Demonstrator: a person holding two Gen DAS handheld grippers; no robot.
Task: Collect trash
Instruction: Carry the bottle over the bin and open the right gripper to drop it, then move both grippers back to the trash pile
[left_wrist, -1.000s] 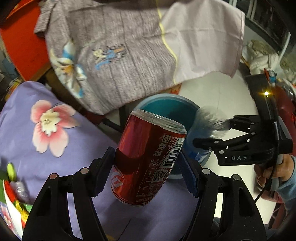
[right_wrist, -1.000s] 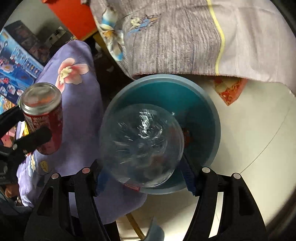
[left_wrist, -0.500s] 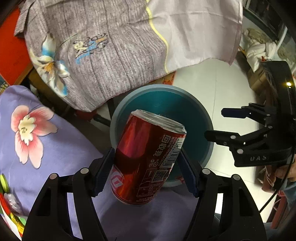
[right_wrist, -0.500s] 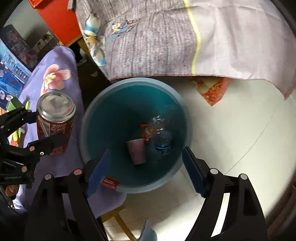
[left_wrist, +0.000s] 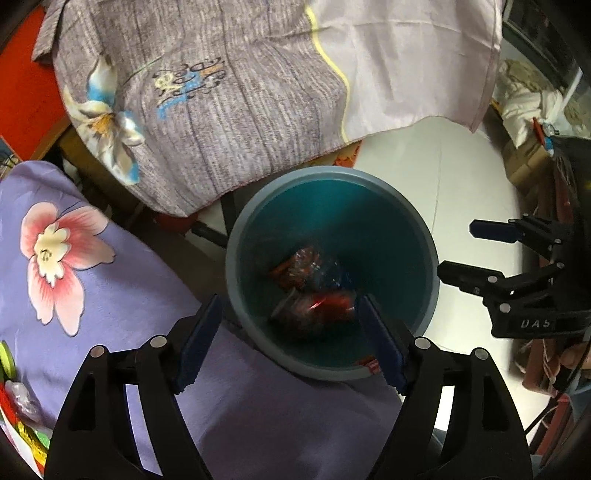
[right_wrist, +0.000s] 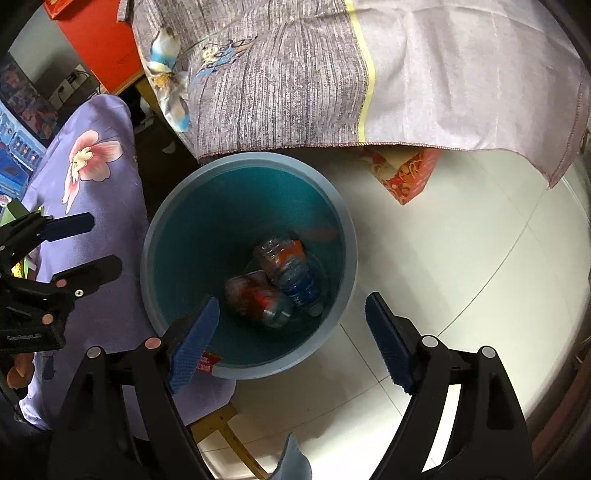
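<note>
A round teal bin (left_wrist: 332, 173) (right_wrist: 251, 157) stands on the floor below both grippers. At its bottom lie a red can (left_wrist: 325, 306) (right_wrist: 255, 295) and a clear plastic bottle (left_wrist: 310, 266) (right_wrist: 295, 273) with a blue label. My left gripper (left_wrist: 290, 299) hangs over the bin's near-left rim, its jaws opening with nothing between them; the right wrist view shows it at the left (right_wrist: 99, 243). My right gripper (right_wrist: 292, 297) hovers over the bin's near edge, jaws also opening and empty; it appears at the right of the left wrist view (left_wrist: 458, 248).
A purple flowered cloth (left_wrist: 92, 295) covers a surface left of the bin. A grey and pink cloth (right_wrist: 369, 74) hangs over furniture behind it. White tiled floor (right_wrist: 461, 277) lies to the right, with a red patterned box (right_wrist: 406, 173) under the cloth's edge.
The right gripper let go of the clear bottle, then the left gripper let go of the red can; both now lie in the bin. Both pairs of jaws stand wider.
</note>
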